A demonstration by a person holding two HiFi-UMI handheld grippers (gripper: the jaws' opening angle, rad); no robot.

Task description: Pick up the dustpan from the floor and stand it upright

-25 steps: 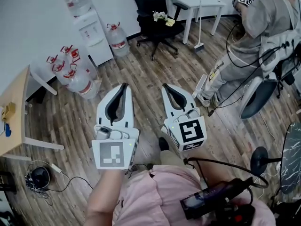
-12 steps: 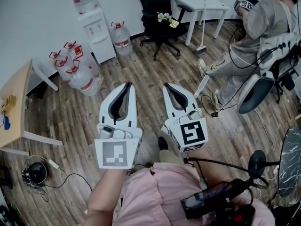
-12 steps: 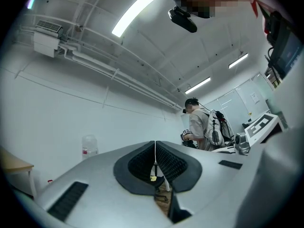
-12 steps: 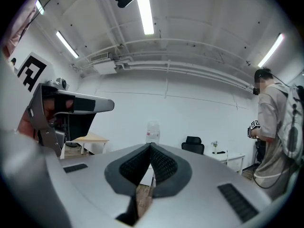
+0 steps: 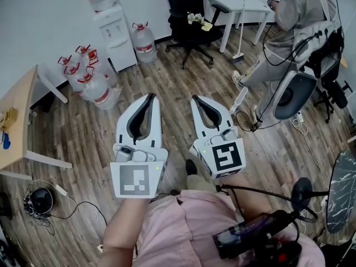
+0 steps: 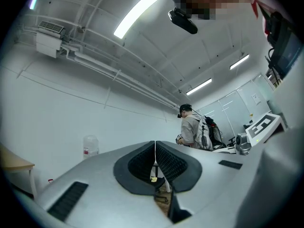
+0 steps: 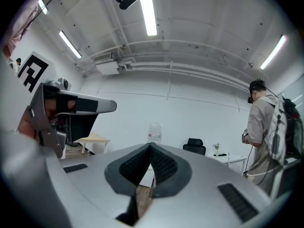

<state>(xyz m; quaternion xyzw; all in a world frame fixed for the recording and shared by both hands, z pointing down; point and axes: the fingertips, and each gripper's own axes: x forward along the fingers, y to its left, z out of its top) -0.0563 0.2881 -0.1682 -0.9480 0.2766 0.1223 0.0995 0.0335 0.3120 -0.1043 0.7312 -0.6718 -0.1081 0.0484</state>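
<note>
Head view: both grippers are clenched on nothing above the wooden floor (image 5: pixel 167 88).
Side by side, the left gripper (image 5: pixel 147 97) and right gripper (image 5: pixel 196 98) have their jaws pressed together, and each gripper view shows nothing between them. No dustpan lies below or just ahead of the jaws. Far ahead and to the right of the jaws, a long-handled tool (image 5: pixel 236 54) stands against a white table (image 5: pixel 245 5); it is too small to tell whether it is a broom or a dustpan. If it is the dustpan, it already stands upright; if not, the dustpan is out of sight. I judge the next move turns on settling which.
</note>
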